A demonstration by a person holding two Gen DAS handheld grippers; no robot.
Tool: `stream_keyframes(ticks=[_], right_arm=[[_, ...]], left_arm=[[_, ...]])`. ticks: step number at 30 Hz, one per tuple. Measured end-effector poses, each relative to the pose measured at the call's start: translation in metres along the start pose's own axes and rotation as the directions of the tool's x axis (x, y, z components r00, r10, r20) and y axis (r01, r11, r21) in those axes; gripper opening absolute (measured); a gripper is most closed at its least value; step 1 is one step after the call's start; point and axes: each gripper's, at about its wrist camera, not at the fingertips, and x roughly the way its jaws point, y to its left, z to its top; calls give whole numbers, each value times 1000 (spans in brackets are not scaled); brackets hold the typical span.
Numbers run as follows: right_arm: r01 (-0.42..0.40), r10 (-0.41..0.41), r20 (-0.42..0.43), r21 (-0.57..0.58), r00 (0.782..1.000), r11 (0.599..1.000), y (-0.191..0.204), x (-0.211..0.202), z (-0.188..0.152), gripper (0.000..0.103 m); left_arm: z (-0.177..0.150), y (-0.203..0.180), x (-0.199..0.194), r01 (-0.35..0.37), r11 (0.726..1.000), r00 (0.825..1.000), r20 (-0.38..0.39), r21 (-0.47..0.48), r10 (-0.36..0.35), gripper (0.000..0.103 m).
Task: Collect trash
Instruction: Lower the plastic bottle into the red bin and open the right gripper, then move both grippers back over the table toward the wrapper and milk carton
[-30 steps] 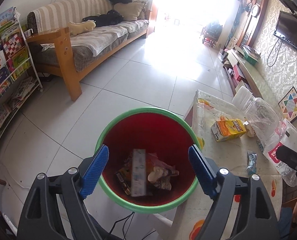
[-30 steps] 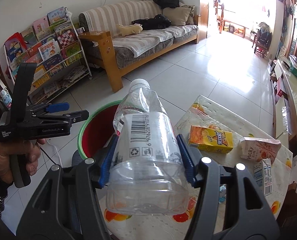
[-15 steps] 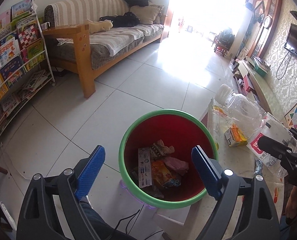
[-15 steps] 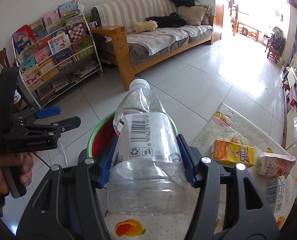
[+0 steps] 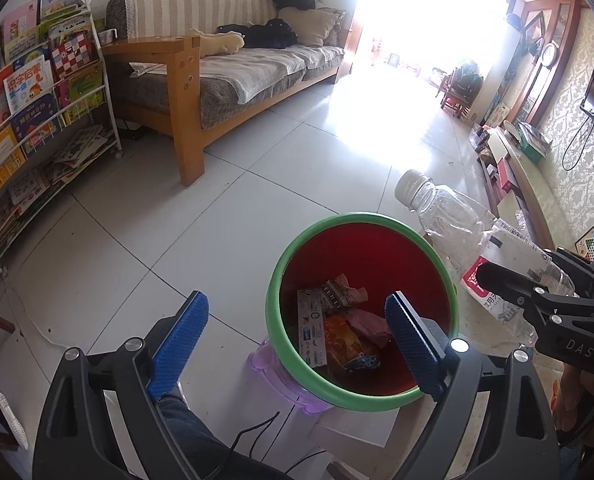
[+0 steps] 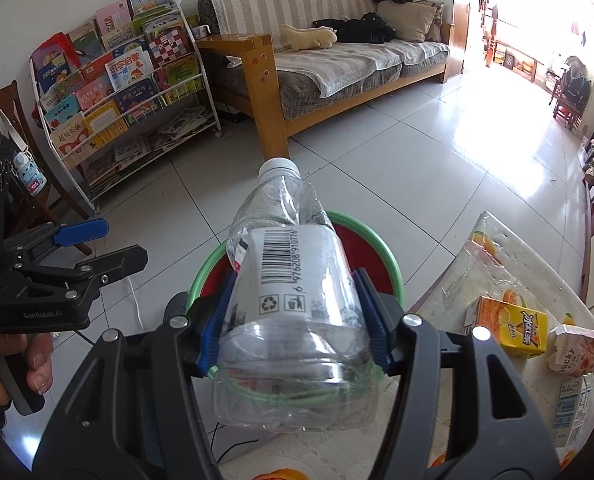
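Observation:
A red bin with a green rim [image 5: 293, 252] stands on a purple stool beside the table and holds several wrappers [image 5: 345, 332]. My right gripper [image 6: 295, 320] is shut on a clear empty plastic bottle [image 6: 293, 276], cap pointing away, held over the bin's rim [image 6: 393, 268]. The bottle also shows in the left wrist view [image 5: 453, 228], at the bin's right edge. My left gripper [image 5: 297, 340] is open and empty, held near the bin's left side, and shows in the right wrist view [image 6: 97, 248].
On the table [image 6: 477, 264] lie a yellow drink carton [image 6: 513, 326], a pink snack box [image 6: 581, 348] and a white carton [image 6: 573, 408]. A sofa [image 5: 233, 68] and a book rack [image 5: 33, 108] stand across the tiled floor. A cable [image 5: 257, 432] lies below the bin.
My right gripper has carried the bottle left from over the table to over the bin's rim. My left gripper has drawn back to the left of the bin, still open.

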Motion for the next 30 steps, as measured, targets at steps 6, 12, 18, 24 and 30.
stream_keyframes(ticks=[6,12,18,24,30], right_arm=[[-4,4,-27,-18,1000,1000,4,10,1,57],[32,-33,-34,-20,999,999,6,14,0,86],[50,-50,-24,-22,998,999,4,8,-3,90],[73,-73,1,-25,997,997,2,-6,-4,97],[101,-101,23,5,995,995,-10,-34,-16,98]], left_arm=[[-1,5,1,0,1000,1000,-2,-12,0,87],[-1,4,-1,3,1000,1000,1,-12,-3,87],[-1,1,-4,9,1000,1000,3,-8,-9,87],[1,-7,-9,19,1000,1000,7,7,-19,88],[2,-32,-21,46,998,999,21,44,-46,93]])
